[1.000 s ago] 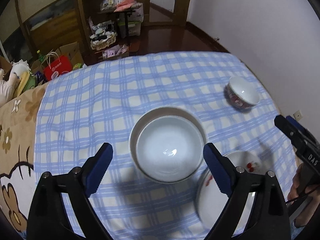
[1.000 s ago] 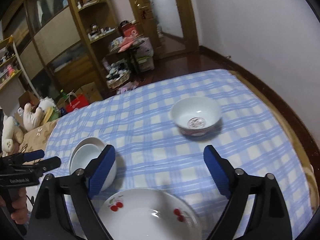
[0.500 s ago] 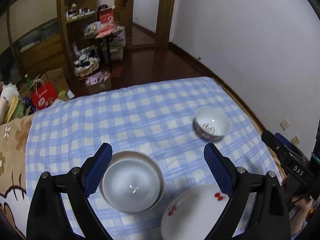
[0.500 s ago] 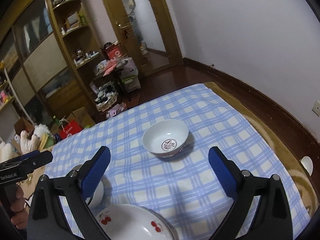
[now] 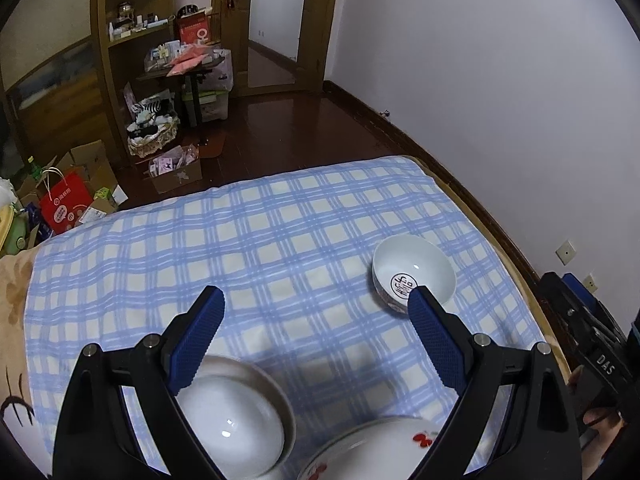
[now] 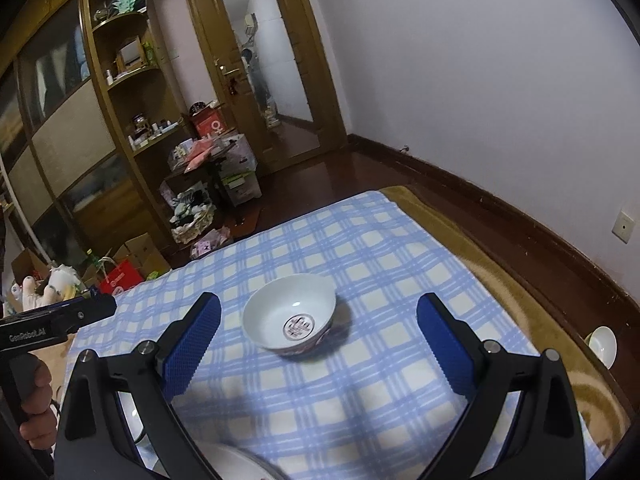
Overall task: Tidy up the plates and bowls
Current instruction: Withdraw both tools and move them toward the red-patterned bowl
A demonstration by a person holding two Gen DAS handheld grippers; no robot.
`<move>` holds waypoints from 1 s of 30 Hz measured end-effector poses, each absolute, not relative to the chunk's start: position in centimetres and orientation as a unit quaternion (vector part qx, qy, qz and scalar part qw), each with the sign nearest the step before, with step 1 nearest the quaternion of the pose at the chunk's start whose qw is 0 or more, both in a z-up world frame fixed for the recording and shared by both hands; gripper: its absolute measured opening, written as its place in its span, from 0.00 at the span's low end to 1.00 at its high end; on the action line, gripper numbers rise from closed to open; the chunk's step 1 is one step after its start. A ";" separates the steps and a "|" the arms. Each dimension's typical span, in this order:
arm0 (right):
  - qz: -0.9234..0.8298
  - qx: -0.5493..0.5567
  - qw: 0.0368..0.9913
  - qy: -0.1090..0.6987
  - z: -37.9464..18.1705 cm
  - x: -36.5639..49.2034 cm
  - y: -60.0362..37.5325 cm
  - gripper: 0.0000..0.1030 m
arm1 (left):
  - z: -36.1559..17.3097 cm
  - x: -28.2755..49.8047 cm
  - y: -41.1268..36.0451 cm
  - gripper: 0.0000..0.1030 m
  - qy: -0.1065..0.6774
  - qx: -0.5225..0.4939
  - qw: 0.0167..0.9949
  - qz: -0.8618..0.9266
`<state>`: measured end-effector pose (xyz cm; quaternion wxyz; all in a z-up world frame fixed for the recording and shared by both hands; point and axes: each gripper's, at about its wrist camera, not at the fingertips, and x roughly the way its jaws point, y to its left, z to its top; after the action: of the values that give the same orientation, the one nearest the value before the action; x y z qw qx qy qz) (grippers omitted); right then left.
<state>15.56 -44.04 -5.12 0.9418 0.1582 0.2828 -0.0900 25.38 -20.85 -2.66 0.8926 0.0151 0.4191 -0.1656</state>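
A white bowl with a red emblem (image 5: pixel 414 272) stands alone on the blue checked cloth (image 5: pixel 288 240), ahead and to the right of my left gripper (image 5: pixel 316 320), which is open and empty. Below it a plain white bowl sits nested in another (image 5: pixel 236 416), beside a cherry-patterned plate (image 5: pixel 384 448). In the right wrist view the emblem bowl (image 6: pixel 290 316) lies between and ahead of the open, empty right gripper (image 6: pixel 318 330). The plate's rim (image 6: pixel 228 462) shows at the bottom edge.
The cloth covers a low surface with a brown blanket border (image 6: pixel 520 280). A small white dish (image 6: pixel 604 346) lies at its right edge. Shelves, boxes and a red bag (image 5: pixel 66 208) crowd the floor beyond. A wall runs along the right.
Both grippers have risen and pulled back from the dishes. The nested bowls and plate slid toward the bottom of the views; the emblem bowl now sits nearer the middle. Both stay open.
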 end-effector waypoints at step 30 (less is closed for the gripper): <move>-0.101 0.216 0.905 0.352 -13.3 23.3 -48.3 0.94 | -12.1 35.7 -28.9 0.89 0.494 0.037 0.850 -0.181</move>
<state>23.30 -48.26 -13.31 0.9053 0.2156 0.3519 -0.1010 35.70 -28.90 -12.11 0.8497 0.0372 0.4936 -0.1814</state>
